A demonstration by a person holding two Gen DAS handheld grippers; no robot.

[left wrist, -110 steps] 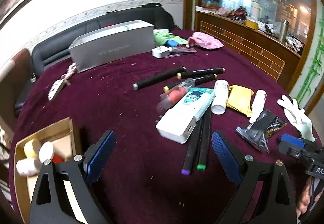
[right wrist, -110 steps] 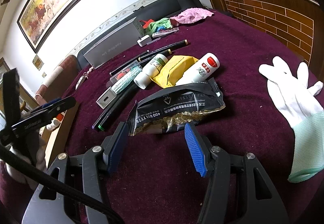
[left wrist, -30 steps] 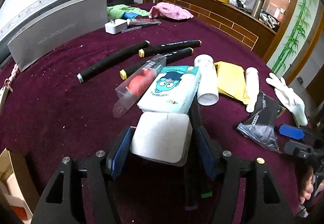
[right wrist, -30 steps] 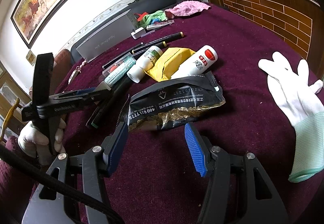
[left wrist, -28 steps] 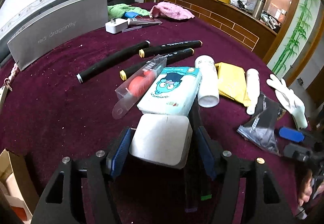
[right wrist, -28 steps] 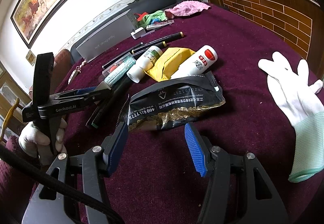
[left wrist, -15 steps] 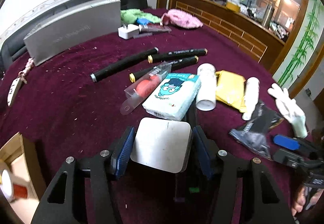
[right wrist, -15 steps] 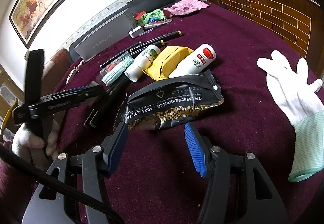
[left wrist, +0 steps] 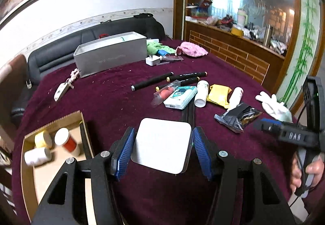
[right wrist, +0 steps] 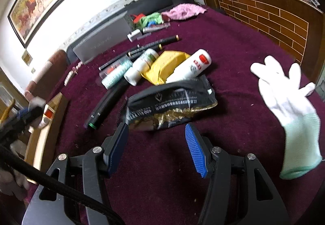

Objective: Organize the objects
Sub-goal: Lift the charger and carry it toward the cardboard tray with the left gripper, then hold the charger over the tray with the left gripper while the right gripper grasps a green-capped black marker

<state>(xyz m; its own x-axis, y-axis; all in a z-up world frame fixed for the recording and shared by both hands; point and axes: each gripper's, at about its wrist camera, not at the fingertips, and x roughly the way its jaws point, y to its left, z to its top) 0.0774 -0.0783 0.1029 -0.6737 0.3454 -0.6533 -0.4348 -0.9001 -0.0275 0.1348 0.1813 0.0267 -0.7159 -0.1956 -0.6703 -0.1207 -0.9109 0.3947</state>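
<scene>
Fingers of the left gripper (left wrist: 162, 149) are clamped on a white box (left wrist: 162, 144), their blue pads pressed against its two sides after just closing in a little, and the box is held clear of the maroon counter (left wrist: 105, 103). Below and to the left of it sits an open cardboard box (left wrist: 59, 155) at the counter's edge, with a yellow-capped bottle, a red-and-white bottle and a white bottle lying inside. Farther out on the counter lie black markers (left wrist: 152, 82), a teal tissue pack (left wrist: 180, 96) with a clear case holding something red beside it, a white bottle (left wrist: 201, 92), a yellow pouch (left wrist: 219, 93) and a second white bottle (left wrist: 235, 94). The right gripper (right wrist: 156, 147) hovers with its fingers about half open and nothing between them, just short of a black and gold packet (right wrist: 170, 103) that lies on the counter; whether the left pad touches the packet's edge cannot be told. A white glove (right wrist: 284, 103) lies to the right of it. At the far side stand a grey box (left wrist: 111, 54), a white plug (left wrist: 152, 60) and pink and green cloths.
</scene>
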